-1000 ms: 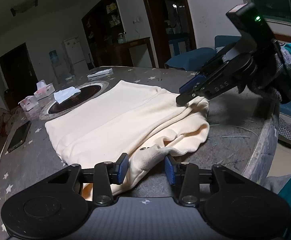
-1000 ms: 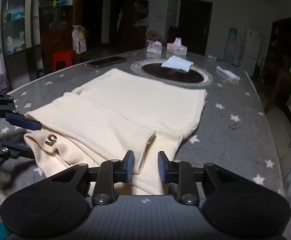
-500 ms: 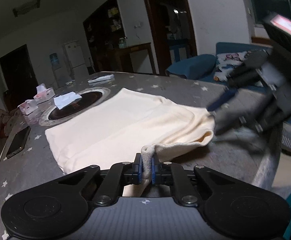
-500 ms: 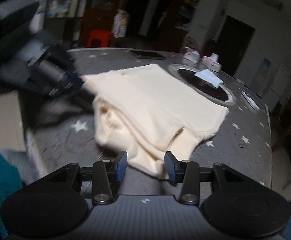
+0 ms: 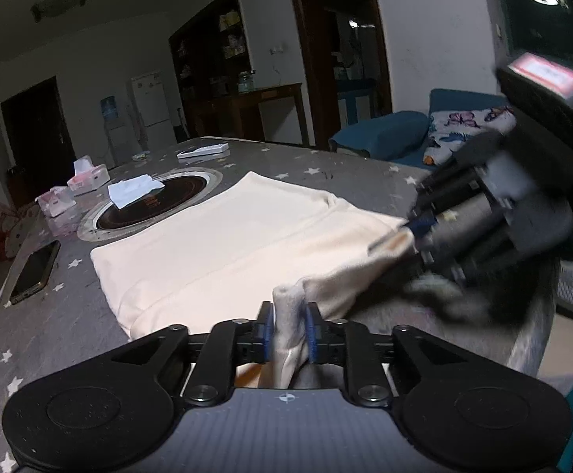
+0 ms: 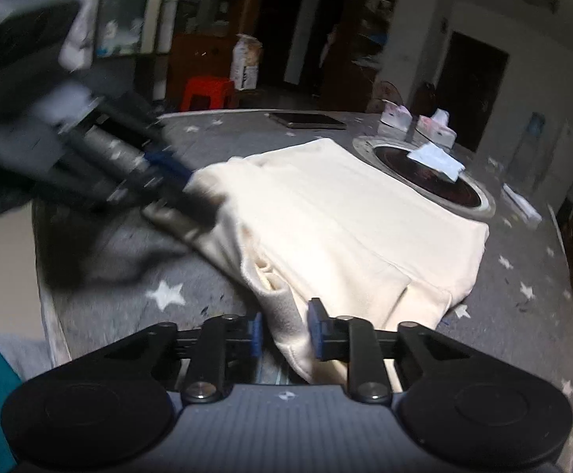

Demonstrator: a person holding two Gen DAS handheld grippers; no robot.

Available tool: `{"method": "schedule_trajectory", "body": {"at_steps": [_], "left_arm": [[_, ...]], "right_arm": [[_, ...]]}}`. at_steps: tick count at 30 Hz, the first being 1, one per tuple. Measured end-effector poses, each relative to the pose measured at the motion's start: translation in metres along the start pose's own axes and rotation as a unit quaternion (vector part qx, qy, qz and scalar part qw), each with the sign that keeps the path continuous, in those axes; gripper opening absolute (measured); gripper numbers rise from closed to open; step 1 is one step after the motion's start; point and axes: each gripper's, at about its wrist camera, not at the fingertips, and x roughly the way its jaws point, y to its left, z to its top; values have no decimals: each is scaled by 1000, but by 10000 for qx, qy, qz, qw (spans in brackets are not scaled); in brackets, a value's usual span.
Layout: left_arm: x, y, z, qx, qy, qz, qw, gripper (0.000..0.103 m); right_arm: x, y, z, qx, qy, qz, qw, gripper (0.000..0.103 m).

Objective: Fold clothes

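Now left hand-held gripper (image 5: pixel 289 331) clamped on cream garment (image 5: pixel 223 244) hem, right hand-held gripper (image 6: pixel 285 333) seemingly clamping its corner, low, level

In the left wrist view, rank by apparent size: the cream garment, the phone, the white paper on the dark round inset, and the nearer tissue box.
1. Cream garment, by far the largest.
2. Phone.
3. White paper.
4. Nearer tissue box.
The paper and the box look close in size, and the phone lies nearer the camera, so only the garment's rank is sure.
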Motion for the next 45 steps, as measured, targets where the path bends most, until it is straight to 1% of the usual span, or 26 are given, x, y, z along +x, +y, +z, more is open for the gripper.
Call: {"method": "schedule_trajectory", "body": {"at_steps": [2,6,11,13,14,17,19,24,27,30,34,38,40,43,45], "left_arm": [[-3,-2,-6,123,35,69,9999,32],[-6,-3,-17,323,155,199,9992,34],[-8,-3,-26,665,186,403,9968,34],[-8,-5,-29,845,140,440,9954,31],[-7,-6,-31,904,121,451,9948,26],[-5,-4,-32,858,93,332,9957,9],[-6,-4,-31,824,77,319,9961,6],[-23,-2,-26,636,-108,294,9975,5],[-38,-5,-24,646,-170,269,9974,5],[-55,-10,-23,606,-184,173,9978,5],[-88,-19,-23,469,-154,8,9988,5],[-120,-23,-20,272,-158,-35,9995,5],[-123,-20,-16,203,-194,-20,9996,5],[-119,-17,-14,188,-208,-20,9996,5],[-113,-16,-16,196,-147,-5,9997,5]], "right_arm": [[-2,-6,2,181,-27,40,9998,16],[-7,-10,4,300,-109,43,9995,15],[-11,-11,7,358,-191,16,9992,15],[-11,-10,7,359,-211,-6,9991,14],[-11,-10,7,360,-215,-15,9991,14],[-10,-8,7,367,-231,-40,9991,11],[-11,-7,7,368,-259,-49,9990,8],[-22,-4,9,295,-368,-36,9989,8],[-36,1,10,222,-445,90,9987,8],[-57,11,11,109,-484,245,9985,8],[-94,24,13,71,-481,548,9973,7],[-128,35,18,93,-369,776,9963,5],[-134,37,22,117,-362,799,9961,2],[-132,36,25,255,-325,889,9952,2],[-124,35,22,415,-146,995,9941,3]]}}
